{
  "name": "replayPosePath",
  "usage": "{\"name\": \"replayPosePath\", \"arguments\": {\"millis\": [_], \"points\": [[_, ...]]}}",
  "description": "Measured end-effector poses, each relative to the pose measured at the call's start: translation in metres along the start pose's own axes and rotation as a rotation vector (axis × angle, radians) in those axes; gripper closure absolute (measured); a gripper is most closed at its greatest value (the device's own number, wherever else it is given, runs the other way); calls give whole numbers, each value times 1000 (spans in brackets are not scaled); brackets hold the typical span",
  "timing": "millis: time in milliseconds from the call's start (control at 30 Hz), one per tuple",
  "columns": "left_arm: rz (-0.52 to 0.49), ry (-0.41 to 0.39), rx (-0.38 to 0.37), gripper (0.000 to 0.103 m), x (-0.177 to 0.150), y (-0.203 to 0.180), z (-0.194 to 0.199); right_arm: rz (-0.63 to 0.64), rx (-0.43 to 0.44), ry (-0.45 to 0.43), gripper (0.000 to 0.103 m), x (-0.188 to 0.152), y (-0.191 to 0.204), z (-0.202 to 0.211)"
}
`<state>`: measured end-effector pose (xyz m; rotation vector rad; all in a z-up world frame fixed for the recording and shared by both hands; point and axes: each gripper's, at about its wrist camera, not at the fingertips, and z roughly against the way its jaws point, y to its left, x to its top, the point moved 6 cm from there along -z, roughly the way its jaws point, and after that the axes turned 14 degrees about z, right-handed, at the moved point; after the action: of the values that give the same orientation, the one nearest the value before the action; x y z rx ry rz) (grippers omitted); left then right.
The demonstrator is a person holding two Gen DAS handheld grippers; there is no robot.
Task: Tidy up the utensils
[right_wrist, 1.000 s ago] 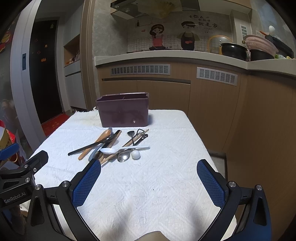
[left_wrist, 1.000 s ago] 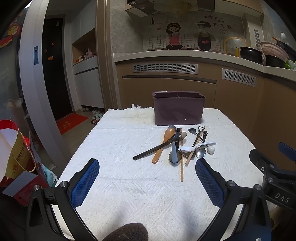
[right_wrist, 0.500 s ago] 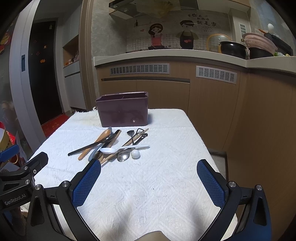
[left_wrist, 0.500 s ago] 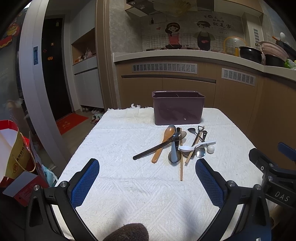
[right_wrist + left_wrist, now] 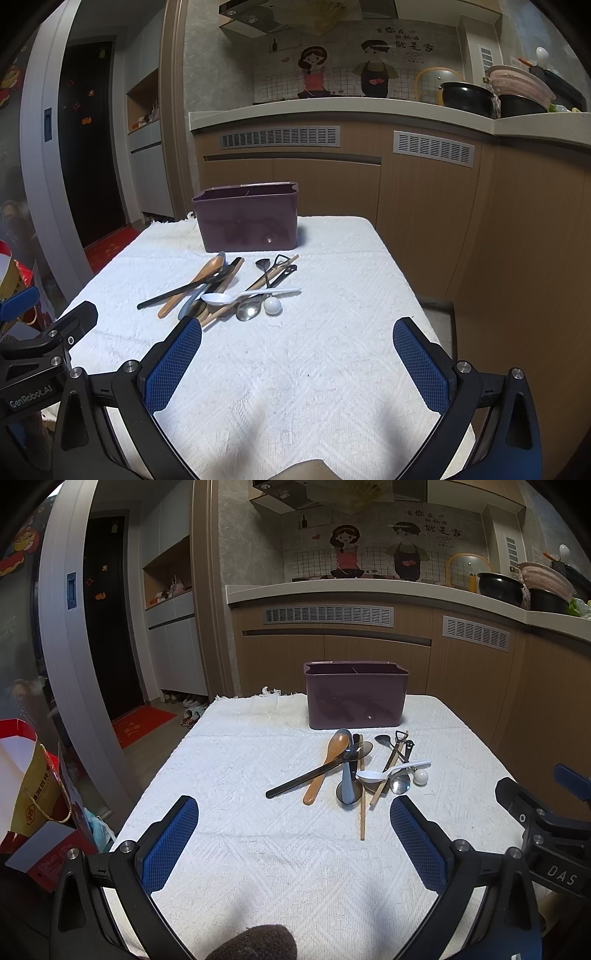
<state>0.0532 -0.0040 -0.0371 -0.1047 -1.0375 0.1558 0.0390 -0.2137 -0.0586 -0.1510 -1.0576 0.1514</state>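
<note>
A pile of utensils lies on the white table cloth [image 5: 258, 849]: a wooden spoon [image 5: 327, 764], a long black spoon [image 5: 310, 773], a white plastic spoon [image 5: 388, 771], a metal spoon [image 5: 400, 784], chopsticks [image 5: 362, 805] and a small white ball [image 5: 420, 776]. A purple divided utensil box [image 5: 356, 698] stands behind the pile; it also shows in the right wrist view [image 5: 247, 221]. My left gripper [image 5: 291, 845] is open and empty, short of the pile. My right gripper [image 5: 295, 365] is open and empty, right of the pile [image 5: 221, 291].
Wooden kitchen cabinets [image 5: 369, 653] and a counter with pots [image 5: 465, 98] stand behind the table. A red and yellow paper bag [image 5: 26, 782] sits on the floor at the left. The table's right edge [image 5: 406, 288] drops to the floor.
Both views have shifted very slightly; the utensils and the box have not moved, and both grippers stay open.
</note>
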Motion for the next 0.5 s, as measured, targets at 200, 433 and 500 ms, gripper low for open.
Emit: {"name": "replayPosePath", "arguments": {"millis": [200, 433, 500], "points": [[0, 1, -1, 0, -1, 0, 0, 5, 4, 2, 0, 0, 3, -1], [-1, -1, 0, 0, 0, 0, 0, 5, 7, 2, 0, 0, 3, -1], [1, 0, 0, 0, 0, 0, 0, 4, 7, 3, 0, 0, 4, -1]]}}
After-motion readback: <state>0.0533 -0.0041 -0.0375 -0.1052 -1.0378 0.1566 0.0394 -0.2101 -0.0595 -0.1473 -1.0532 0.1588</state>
